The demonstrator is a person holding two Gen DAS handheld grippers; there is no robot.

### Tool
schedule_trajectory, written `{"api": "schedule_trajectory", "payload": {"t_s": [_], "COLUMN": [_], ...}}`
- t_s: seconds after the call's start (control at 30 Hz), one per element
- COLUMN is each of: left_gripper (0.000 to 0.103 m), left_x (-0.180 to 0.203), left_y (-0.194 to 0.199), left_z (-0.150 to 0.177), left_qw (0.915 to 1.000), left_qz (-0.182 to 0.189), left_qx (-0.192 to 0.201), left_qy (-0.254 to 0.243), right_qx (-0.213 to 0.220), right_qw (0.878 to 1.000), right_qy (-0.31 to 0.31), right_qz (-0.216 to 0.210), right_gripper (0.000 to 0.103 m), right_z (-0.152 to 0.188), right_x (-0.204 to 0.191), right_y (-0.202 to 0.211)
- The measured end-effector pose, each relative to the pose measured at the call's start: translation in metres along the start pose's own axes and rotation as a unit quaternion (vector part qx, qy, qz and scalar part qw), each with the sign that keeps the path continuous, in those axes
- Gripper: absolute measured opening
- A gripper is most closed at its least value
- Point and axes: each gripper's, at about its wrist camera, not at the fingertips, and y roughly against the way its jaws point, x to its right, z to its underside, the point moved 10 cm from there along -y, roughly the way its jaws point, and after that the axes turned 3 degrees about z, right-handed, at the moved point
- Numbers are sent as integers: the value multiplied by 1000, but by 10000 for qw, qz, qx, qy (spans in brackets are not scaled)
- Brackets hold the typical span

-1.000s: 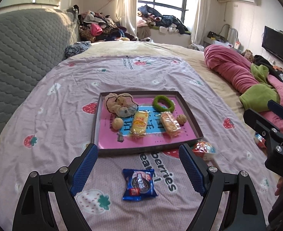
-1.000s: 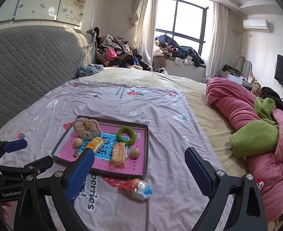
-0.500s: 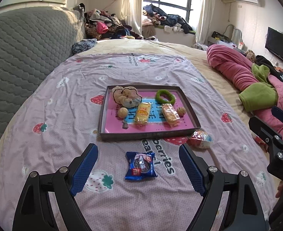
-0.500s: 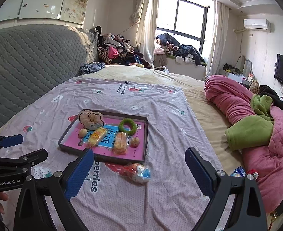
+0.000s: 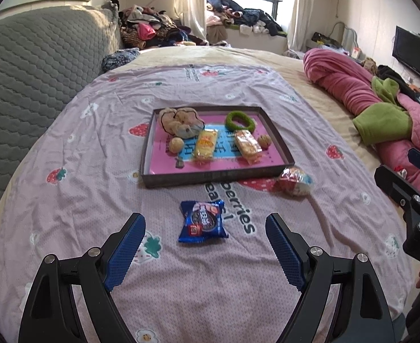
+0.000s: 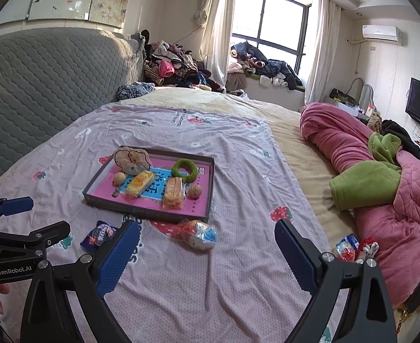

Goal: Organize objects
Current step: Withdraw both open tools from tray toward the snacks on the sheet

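A dark-rimmed tray (image 5: 210,175) with a pink floor lies on the bedsheet and also shows in the right wrist view (image 6: 141,211). It holds a plush toy (image 5: 181,121), a green ring (image 5: 239,120), two yellow snack packs (image 5: 206,143) and two small round balls. A blue cookie packet (image 5: 202,222) lies on the sheet in front of the tray, just beyond my open, empty left gripper (image 5: 205,247). A red-and-blue wrapped snack (image 6: 199,233) lies by the tray's near right corner, ahead of my open, empty right gripper (image 6: 207,250).
A rolled pink and green quilt (image 6: 381,177) fills the bed's right side, with small wrapped packets (image 6: 352,247) beside it. A grey padded headboard (image 5: 32,57) stands on the left. Clothes are piled by the window at the back.
Both grippers have pulled back and up from the tray, so the tray and both loose snacks look farther away. Nothing on the bed has moved.
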Motion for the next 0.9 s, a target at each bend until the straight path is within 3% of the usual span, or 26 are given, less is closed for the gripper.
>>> {"api": "schedule_trajectory", "payload": {"t_s": [0.9], "left_gripper": [87], "left_x": [1], "left_y": [-47], "left_z": [44], "left_qw": [9981], "left_qz": [-35], "left_qx": [-602], "left_qy": [-78], "right_qx": [-630], "right_qw": [9978], "right_qy": [199], "right_qz": [-15], "right_gripper": [96], "right_z": [58], "right_x": [-6], "right_y": [-45]}}
